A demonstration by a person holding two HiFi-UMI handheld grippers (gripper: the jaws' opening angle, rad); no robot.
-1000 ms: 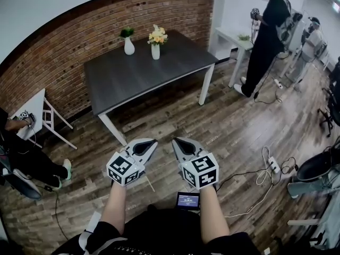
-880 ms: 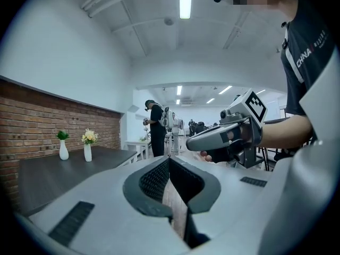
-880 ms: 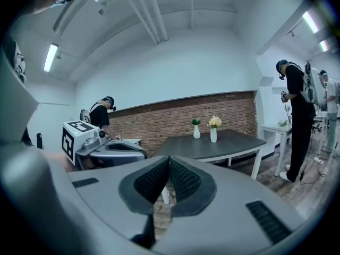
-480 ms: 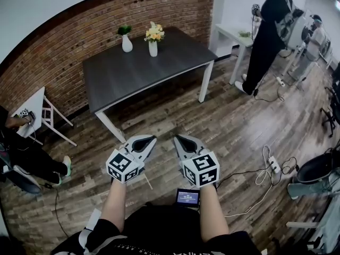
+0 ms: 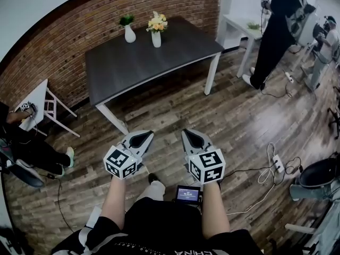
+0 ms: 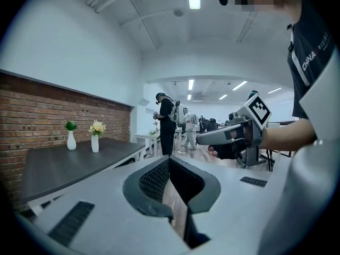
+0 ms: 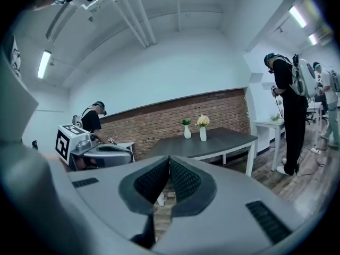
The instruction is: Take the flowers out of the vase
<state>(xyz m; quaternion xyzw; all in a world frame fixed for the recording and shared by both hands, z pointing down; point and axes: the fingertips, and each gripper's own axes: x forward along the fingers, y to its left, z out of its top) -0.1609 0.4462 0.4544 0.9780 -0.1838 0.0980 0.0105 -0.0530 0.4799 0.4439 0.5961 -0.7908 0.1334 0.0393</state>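
A white vase (image 5: pixel 156 39) with pale yellow flowers (image 5: pixel 157 22) stands near the far edge of a dark table (image 5: pixel 149 62); it also shows in the left gripper view, vase (image 6: pixel 95 143), and in the right gripper view, vase (image 7: pixel 203 133). A second white vase (image 5: pixel 129 34) with a green sprig stands to its left. My left gripper (image 5: pixel 143 138) and right gripper (image 5: pixel 192 137) are held over the wooden floor, well short of the table. Both are shut with nothing between the jaws.
A white side table (image 5: pixel 37 102) and a seated person (image 5: pixel 26 147) are at the left. People stand at the right by a white desk (image 5: pixel 249 31). Cables and a power strip (image 5: pixel 276 163) lie on the floor at the right.
Both grippers have moved a little toward the table and lower. The view has shifted, and a shoe now shows under the grippers. The jaws stay shut.
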